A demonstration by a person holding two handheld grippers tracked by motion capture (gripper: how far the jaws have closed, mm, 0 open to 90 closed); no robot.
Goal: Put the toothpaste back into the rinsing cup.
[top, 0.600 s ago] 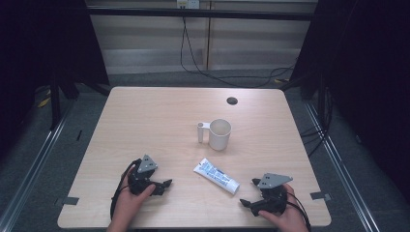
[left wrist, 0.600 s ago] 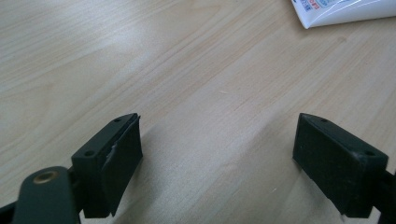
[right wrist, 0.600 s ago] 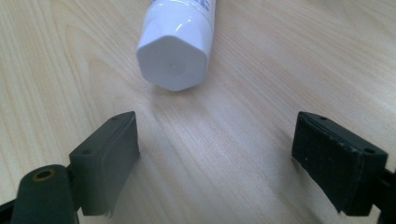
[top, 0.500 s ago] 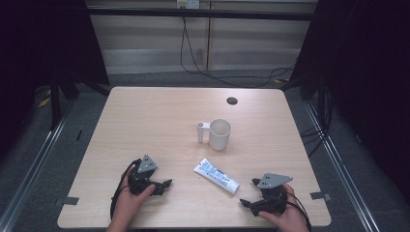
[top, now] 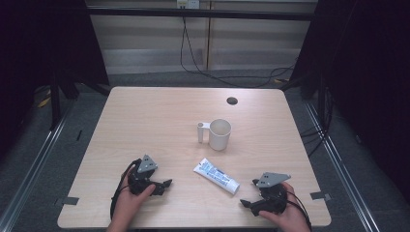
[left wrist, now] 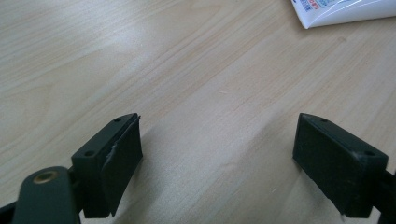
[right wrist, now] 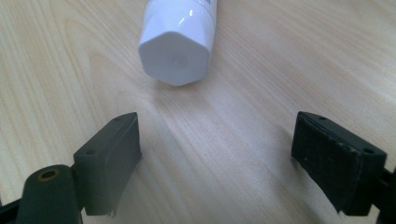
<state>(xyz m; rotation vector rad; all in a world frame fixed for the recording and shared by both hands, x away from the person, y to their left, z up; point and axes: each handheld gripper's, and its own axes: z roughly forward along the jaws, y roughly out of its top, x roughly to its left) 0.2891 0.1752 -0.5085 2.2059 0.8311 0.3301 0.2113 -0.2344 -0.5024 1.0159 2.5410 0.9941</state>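
Note:
A white tube (top: 216, 175) with blue print lies flat on the wooden table (top: 159, 116), cap end toward the front right. A white mug (top: 218, 134) stands upright behind it. My left gripper (top: 166, 184) rests near the front left, open, jaws pointing right toward the tube's flat end (left wrist: 343, 10). My right gripper (top: 245, 203) sits at the front right, open, aimed at the tube's white cap (right wrist: 176, 41), which lies just beyond its jaws. Nothing is between either pair of jaws.
A small dark round hole (top: 232, 100) marks the table's far right part. Black cables (top: 203, 53) hang over the wall behind the table. Metal rails (top: 43, 145) run along the floor on both sides.

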